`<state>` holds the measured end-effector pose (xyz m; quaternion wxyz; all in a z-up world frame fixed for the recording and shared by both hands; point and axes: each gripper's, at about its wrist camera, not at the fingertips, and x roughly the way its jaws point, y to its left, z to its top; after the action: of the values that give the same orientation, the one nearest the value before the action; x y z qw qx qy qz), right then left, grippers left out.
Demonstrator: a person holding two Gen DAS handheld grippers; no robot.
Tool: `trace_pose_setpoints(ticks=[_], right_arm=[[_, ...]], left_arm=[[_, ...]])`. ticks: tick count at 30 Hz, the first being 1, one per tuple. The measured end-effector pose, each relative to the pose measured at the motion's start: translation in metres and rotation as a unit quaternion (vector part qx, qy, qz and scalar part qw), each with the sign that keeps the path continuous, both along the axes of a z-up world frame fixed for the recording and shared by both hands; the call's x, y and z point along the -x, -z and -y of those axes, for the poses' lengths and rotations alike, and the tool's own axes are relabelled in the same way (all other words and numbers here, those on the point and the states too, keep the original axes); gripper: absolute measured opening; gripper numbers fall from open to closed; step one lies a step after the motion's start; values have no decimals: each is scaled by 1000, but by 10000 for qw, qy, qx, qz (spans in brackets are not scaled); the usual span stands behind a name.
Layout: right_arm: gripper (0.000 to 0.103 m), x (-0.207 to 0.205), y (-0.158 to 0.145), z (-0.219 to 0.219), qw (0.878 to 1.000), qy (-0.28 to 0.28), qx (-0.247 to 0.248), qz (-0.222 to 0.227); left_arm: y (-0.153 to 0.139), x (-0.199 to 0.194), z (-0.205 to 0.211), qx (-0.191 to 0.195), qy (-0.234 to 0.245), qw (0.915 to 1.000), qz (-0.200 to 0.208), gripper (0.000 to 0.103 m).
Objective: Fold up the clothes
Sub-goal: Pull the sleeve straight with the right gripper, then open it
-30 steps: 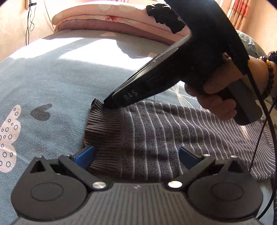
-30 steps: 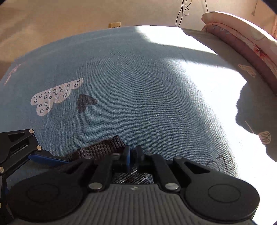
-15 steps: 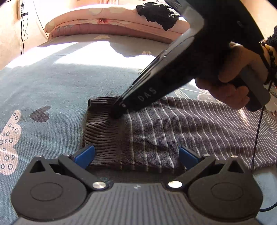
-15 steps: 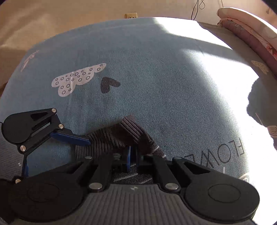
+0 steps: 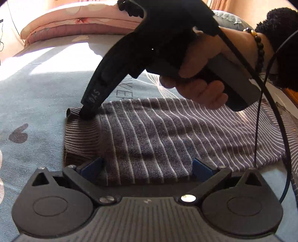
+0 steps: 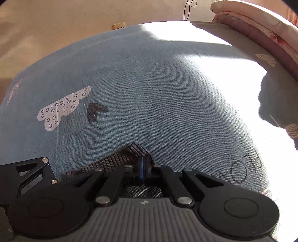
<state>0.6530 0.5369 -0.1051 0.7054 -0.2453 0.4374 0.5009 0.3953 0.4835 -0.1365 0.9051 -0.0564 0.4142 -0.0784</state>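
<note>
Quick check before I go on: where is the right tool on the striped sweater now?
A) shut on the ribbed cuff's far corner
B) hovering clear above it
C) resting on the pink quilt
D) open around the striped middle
A: the right tool is pinched shut on the far corner of the ribbed cuff of the striped sweater.

- A bed [image 6: 158,89] fills both views, covered in a blue-grey sheet [image 5: 37,104].
- The sheet carries a white cloud print with small rings [image 6: 63,109], with a dark heart print [image 6: 96,110] just beside it, and grey lettering [image 6: 247,171] nearer the bed's edge.
- A folded pink floral quilt [image 5: 78,22] lies at the bed's far end.
- Strong sunlight [image 6: 219,89] falls in a bright patch across the sheet.
- Behind the bed stands a beige wall [image 6: 55,28] with a socket [image 6: 118,26] and hanging dark cords [image 6: 189,7].
</note>
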Motion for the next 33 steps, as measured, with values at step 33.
trace_pose_setpoints(ticks=[33], right_arm=[[16, 12, -2, 80, 9874, 1505, -99, -472]], left_arm=[[0, 10, 32, -328, 583, 9977, -67, 102]])
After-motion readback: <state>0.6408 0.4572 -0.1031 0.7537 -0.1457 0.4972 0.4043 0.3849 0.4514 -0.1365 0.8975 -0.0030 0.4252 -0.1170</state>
